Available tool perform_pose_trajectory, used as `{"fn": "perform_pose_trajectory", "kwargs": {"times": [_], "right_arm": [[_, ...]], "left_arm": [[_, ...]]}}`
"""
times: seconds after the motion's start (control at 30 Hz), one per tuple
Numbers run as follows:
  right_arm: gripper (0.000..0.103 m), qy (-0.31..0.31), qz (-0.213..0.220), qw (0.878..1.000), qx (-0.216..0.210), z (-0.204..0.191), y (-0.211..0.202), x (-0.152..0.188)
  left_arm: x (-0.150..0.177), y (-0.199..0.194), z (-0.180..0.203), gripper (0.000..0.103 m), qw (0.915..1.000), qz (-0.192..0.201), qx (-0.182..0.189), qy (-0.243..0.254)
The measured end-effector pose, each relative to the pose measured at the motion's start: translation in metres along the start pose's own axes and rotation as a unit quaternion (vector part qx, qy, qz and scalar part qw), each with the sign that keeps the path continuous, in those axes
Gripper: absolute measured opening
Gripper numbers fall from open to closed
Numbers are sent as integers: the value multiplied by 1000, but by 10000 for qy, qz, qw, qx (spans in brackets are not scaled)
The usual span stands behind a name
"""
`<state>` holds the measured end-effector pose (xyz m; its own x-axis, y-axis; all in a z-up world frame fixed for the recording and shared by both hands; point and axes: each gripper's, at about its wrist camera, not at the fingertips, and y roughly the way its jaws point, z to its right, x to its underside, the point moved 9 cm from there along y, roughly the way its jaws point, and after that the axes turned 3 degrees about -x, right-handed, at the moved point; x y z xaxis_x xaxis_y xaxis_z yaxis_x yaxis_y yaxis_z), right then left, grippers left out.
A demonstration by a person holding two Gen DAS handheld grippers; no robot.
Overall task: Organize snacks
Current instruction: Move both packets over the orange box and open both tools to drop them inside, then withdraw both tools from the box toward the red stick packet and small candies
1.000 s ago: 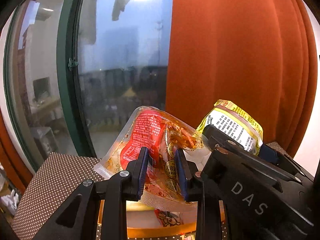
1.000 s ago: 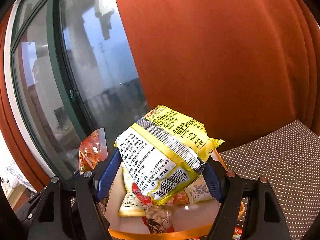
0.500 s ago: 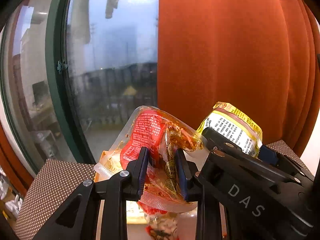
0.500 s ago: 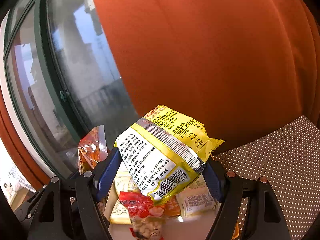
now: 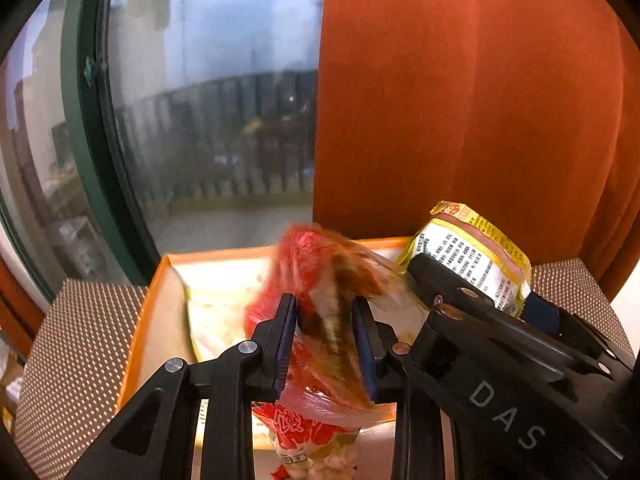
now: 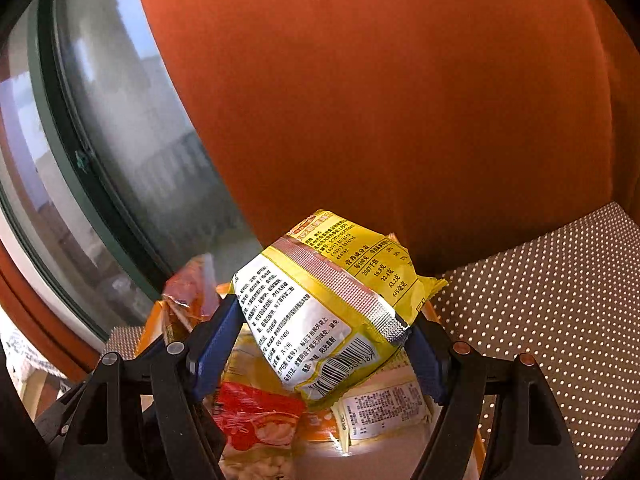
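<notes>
My left gripper (image 5: 325, 344) is shut on a red and clear snack pouch (image 5: 320, 280), blurred, held over the orange box (image 5: 152, 304). My right gripper (image 6: 324, 344) is shut on a yellow and white snack packet (image 6: 320, 312), held just above the same box. That packet (image 5: 472, 256) and the right gripper's black body show at the right of the left wrist view. The red pouch's corner (image 6: 192, 292) shows at the left of the right wrist view. Several snack packets lie in the box, among them a red peanut bag (image 6: 256, 420) and a white-labelled packet (image 6: 384, 408).
The box sits on a brown cloth with white dots (image 6: 560, 320). An orange curtain (image 5: 460, 100) hangs close behind it, and a green-framed window (image 5: 200, 120) is behind on the left.
Both grippers have lowered and tilted down toward the box, so its inside and the packets in it show more. The red pouch is now blurred with motion. Both grips are unchanged.
</notes>
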<state>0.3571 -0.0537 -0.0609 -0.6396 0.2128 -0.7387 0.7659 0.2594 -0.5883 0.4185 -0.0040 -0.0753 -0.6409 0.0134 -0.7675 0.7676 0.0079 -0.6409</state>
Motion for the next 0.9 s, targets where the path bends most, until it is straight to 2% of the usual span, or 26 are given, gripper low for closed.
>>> {"fn": "perform_pose_trajectory", "kwargs": {"times": [0.1, 0.13, 0.17, 0.23, 0.37, 0.53, 0.73, 0.9], "right_arm": [[79, 94, -174, 9997, -108, -1, 11, 4], [79, 77, -203, 9997, -89, -2, 15, 5], [79, 48, -246, 9997, -74, -3, 18, 6], [79, 15, -364, 9993, -129, -7, 22, 9], [83, 38, -419, 9991, -96, -12, 29, 6], [92, 6, -468, 9989, 5, -13, 30, 8], [93, -177, -383, 9990, 144, -13, 24, 8], [93, -194, -361, 9991, 104, -13, 11, 9]], "left_arm": [[6, 11, -3, 46, 9998, -189, -18, 6], [8, 14, -4, 56, 9997, -253, -20, 37], [12, 13, -6, 61, 9995, -308, -10, 54], [13, 12, -5, 63, 9994, -344, 43, 85], [13, 6, -5, 74, 9996, -228, -7, 165], [16, -2, -6, 78, 9996, -187, -72, 200], [20, -13, -7, 80, 9997, -171, -100, 165], [23, -31, -4, 82, 9999, -99, -1, 117]]}}
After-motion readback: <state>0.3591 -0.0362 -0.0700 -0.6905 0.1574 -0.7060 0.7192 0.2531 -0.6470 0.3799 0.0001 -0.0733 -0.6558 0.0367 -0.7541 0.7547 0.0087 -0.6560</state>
